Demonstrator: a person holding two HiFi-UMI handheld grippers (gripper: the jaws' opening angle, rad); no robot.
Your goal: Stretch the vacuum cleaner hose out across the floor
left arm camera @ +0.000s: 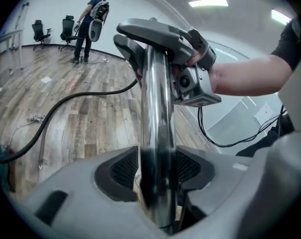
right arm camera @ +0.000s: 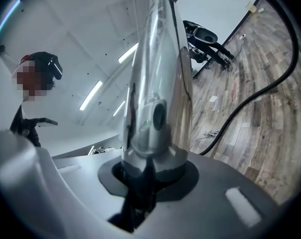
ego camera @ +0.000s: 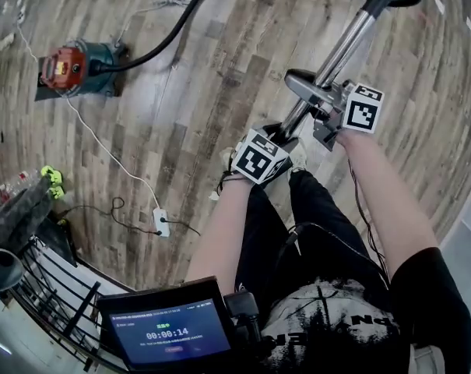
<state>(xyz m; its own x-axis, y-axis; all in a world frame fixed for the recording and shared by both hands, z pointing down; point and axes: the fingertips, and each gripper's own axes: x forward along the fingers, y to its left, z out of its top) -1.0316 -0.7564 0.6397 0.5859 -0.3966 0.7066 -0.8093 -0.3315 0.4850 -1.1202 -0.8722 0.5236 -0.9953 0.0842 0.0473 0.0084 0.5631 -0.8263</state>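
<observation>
Both tools hold the long chrome metal wand tube (ego camera: 348, 41) up off the pale wood-plank floor (ego camera: 219, 76). The left tool (left arm camera: 157, 171) has its pads set wide, pressed on either side of the tube. The right tool (right arm camera: 150, 171) is closed on the same tube further along, towards its bend. To stretch well, I judge that both grips should be firm and the wand carried straight away from the red and teal vacuum canister (ego camera: 73, 68). The pull should stop once the slack is gone, so the canister is not dragged. The white power strip (ego camera: 162, 223) and its cord are worth stepping around. The black flexible hose (ego camera: 169, 36) starts at the tube's far end, beyond the right tool. It reaches the floor well ahead of both tools and runs to the canister, far off on the left tool's side, lying in a loose curve, not straight
</observation>
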